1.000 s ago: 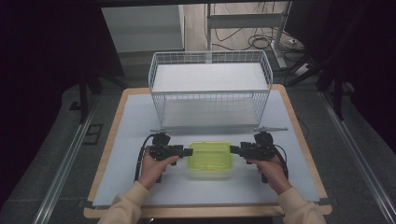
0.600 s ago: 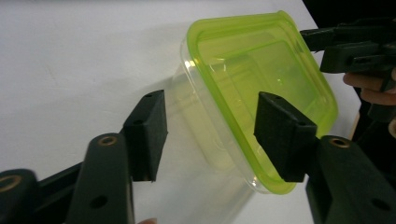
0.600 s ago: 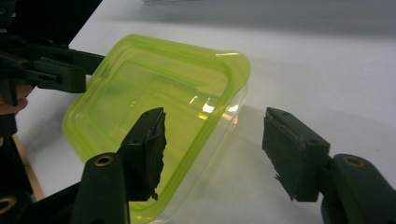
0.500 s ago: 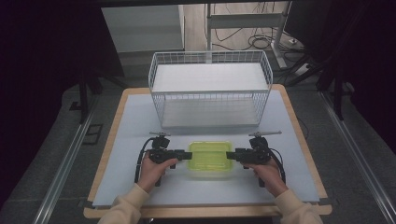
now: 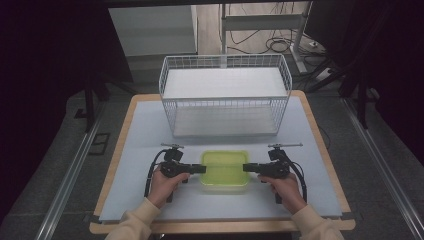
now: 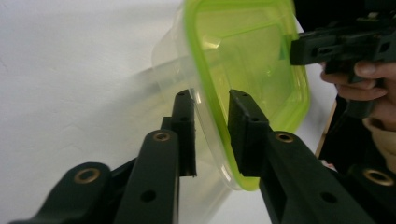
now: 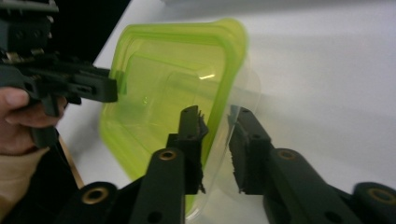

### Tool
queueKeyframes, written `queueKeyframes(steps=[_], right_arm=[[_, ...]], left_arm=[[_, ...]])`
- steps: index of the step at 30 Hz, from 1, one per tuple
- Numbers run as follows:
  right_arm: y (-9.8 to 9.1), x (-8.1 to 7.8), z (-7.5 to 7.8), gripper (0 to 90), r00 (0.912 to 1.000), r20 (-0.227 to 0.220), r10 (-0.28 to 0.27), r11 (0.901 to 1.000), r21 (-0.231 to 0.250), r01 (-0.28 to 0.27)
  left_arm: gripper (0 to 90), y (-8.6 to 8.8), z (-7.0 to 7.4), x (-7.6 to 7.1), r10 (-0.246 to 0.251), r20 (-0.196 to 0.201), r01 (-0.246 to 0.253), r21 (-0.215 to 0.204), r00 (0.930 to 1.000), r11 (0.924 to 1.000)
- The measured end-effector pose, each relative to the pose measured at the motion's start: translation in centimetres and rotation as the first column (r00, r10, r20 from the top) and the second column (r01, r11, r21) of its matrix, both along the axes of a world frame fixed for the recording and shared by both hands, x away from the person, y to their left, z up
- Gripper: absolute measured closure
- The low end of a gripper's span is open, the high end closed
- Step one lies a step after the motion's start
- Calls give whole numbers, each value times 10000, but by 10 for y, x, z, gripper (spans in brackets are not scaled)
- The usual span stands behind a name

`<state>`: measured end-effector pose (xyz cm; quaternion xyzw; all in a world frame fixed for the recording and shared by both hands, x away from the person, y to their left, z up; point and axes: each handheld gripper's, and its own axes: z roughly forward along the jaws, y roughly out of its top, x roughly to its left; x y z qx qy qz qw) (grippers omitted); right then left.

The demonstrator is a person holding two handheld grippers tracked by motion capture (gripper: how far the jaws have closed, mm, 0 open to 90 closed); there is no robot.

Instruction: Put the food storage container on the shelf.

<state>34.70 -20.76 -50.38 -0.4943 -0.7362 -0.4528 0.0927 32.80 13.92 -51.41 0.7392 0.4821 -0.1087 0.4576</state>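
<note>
You have the left gripper (image 5: 199, 168) and right gripper (image 5: 248, 168), jaws just closed, clamping opposite rims of the green-lidded clear plastic box (image 5: 225, 169), so it lifts level

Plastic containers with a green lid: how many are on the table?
1. The container sits at the near middle of the table, in front of the wire basket, between the left gripper and the right gripper. Nothing seems hidden.

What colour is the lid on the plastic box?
The box's translucent lid is lime green, clearest in the right gripper view.
</note>
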Motion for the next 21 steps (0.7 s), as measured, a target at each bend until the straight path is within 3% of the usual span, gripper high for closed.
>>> queueKeyframes(steps=[2, 7, 10, 15, 16, 18, 21], right_arm=[[-1, -4, 5, 807, 9997, 128, -193, 9995, 245, 190], [-1, -8, 9, 807, 9994, 309, -129, 9995, 284, 120], [-3, -9, 13, 806, 9989, 451, -106, 9991, 411, 87], [-3, -11, 18, 805, 9972, 748, -81, 9997, 229, 64], [-1, -12, 22, 804, 9948, 1017, -64, 10000, -5, 65], [-1, -14, 26, 804, 9928, 1199, -65, 10000, -11, 67], [-2, -14, 29, 804, 9917, 1287, -32, 10000, 34, 28]], left_arm=[[807, 2, 5, -3, 47, 226, -45, -81, 9997, 10000], [807, 2, 11, -7, -13, 466, 12, 33, 9989, 10000], [806, 2, 13, -8, 9, 488, -1, -157, 9988, 9999], [804, 1, 16, -11, 48, 628, -38, -172, 9980, 9998], [802, 1, 17, -11, 19, 586, -10, -148, 9983, 9999], [803, 1, 20, -13, 33, 663, -10, -349, 9978, 9994], [803, 1, 24, -14, 32, 852, -4, -335, 9964, 9994]])
